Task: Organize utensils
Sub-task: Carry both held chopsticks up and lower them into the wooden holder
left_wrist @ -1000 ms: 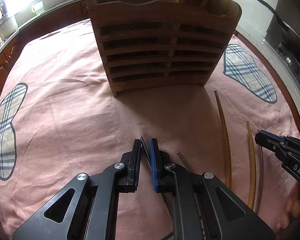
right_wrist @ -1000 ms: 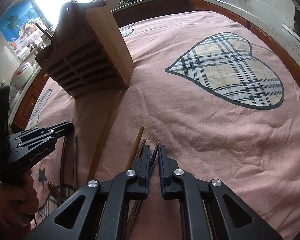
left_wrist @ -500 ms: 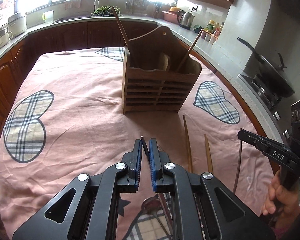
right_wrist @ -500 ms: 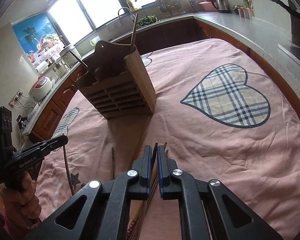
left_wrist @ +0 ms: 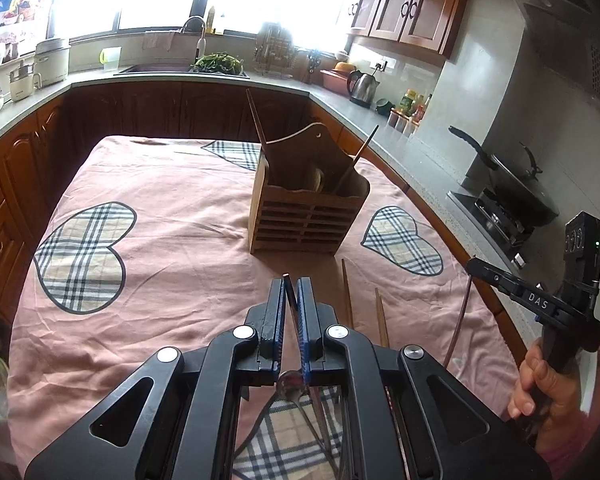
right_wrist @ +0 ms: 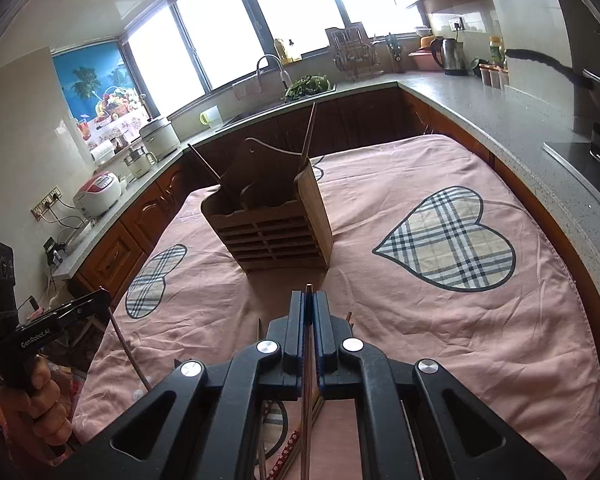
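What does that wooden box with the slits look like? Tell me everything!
The wooden box is a brown utensil holder that stands upright on the pink cloth. Its front has rows of slits, its sides are plain boards, and a taller back board with a small hole rises behind. The top is open, and thin sticks lean out of it, with a pale spoon-like thing inside. Neither gripper touches it.

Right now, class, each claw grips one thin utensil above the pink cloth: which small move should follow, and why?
Probably carry the left claw forward over the wooden holder and tip its spoon down. Both claws are shut on utensils clear of the cloth, and the open-topped holder stands just ahead.
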{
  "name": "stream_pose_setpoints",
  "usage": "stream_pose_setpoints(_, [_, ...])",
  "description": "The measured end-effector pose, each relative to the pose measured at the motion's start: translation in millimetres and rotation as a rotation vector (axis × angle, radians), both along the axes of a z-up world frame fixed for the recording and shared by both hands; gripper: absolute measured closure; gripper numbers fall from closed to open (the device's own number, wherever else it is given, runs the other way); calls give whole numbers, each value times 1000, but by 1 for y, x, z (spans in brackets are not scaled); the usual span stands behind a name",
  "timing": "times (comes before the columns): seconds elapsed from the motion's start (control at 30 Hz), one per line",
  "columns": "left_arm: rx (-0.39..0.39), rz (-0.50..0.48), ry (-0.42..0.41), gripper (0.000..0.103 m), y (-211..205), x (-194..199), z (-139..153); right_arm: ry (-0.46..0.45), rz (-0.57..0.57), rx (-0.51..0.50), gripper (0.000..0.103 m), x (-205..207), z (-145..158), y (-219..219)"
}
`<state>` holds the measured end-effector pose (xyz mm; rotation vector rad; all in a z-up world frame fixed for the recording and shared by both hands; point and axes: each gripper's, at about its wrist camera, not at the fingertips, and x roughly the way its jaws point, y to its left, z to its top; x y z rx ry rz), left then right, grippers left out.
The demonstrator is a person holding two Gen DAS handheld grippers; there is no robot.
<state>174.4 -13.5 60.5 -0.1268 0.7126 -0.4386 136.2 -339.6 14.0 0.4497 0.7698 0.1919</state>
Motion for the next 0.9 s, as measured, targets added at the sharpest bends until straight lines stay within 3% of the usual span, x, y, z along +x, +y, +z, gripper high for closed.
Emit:
stream_pose_setpoints(0.53, [-116,47,-158,100,29,-26,41,-156,-53,14,99,-14,42,-6])
stream_pose_setpoints(0.9, [-165,91,-193,100,39,-11,56,-224,-71,7,99,2,61,-6])
